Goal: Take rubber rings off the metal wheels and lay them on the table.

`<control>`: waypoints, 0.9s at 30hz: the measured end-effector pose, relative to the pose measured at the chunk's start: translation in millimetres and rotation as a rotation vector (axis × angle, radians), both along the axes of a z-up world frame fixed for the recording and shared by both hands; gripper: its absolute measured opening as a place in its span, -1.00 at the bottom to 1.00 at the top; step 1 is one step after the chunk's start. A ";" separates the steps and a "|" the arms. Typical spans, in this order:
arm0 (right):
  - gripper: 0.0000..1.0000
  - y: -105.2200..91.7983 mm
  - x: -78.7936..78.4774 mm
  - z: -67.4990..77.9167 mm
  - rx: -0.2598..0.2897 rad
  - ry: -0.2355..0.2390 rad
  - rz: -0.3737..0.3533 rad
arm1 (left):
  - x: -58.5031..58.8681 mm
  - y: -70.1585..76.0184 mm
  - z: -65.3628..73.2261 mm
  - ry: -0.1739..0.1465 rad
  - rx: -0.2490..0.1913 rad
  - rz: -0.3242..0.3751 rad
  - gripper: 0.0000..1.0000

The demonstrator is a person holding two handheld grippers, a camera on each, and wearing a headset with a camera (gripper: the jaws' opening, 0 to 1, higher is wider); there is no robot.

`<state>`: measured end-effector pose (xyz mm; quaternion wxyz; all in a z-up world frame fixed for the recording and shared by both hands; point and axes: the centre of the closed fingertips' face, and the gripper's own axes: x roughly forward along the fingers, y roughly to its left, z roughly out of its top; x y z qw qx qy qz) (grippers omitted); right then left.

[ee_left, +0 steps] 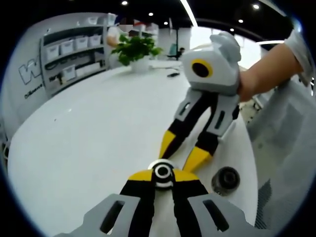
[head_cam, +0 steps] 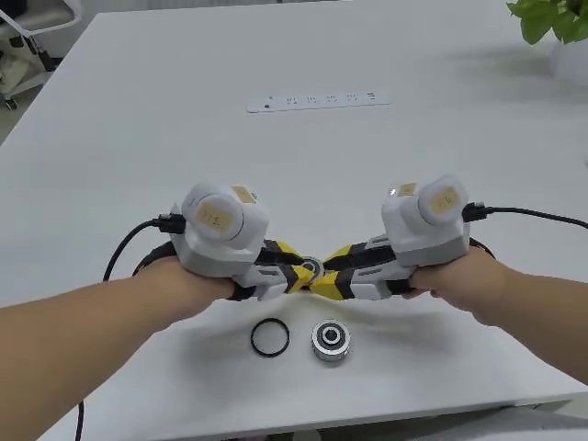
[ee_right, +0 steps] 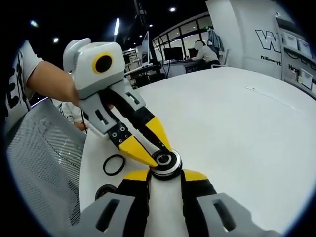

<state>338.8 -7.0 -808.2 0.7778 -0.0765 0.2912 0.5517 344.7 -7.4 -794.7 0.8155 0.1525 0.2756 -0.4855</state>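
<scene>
1. Head view: the left tool (head_cam: 296,274) and right tool (head_cam: 323,276) meet tip to tip just above the table (head_cam: 138,138), near its front edge. A wheel (head_cam: 310,267) is clasped between them in the air. Gripping it from both sides probably lets one tool steady it while the other works the rubber off. Below them a ring (head_cam: 270,337) lies flat. Just beside it a second wheel (head_cam: 331,340) rests on its face, bore up, and looks already stripped.
2. Left gripper view: this tool's jaws are drawn in on the wheel (ee_left: 163,172), a yellow tip on either side. The wheel's flat face and bore are turned towards the camera. Being round, it has no long axis. The right tool (ee_left: 178,157) reaches in from beyond, its jaws spread to the wheel's far side. The second wheel (ee_left: 225,180) sits on the table to the right.
3. Right gripper view: this tool's jaws are partly open and closed around the wheel (ee_right: 165,160), which shows a dark outer band. The left tool (ee_right: 160,154) nips its rim with its jaws almost together. I cannot tell whether they bite rubber or metal. The ring (ee_right: 114,164) and the second wheel (ee_right: 104,190) lie to the left.
</scene>
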 end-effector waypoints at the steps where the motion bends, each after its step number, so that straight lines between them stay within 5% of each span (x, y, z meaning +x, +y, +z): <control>1: -0.61 -0.5 -0.3 0.1 0.000 0.000 -0.002 | -0.1 0.0 0.2 0.000 0.000 0.001 -0.74; 27: -0.98 -8.9 1.6 -0.9 -0.006 0.045 -0.056 | 1.6 0.7 0.0 -0.006 -0.005 0.016 -0.75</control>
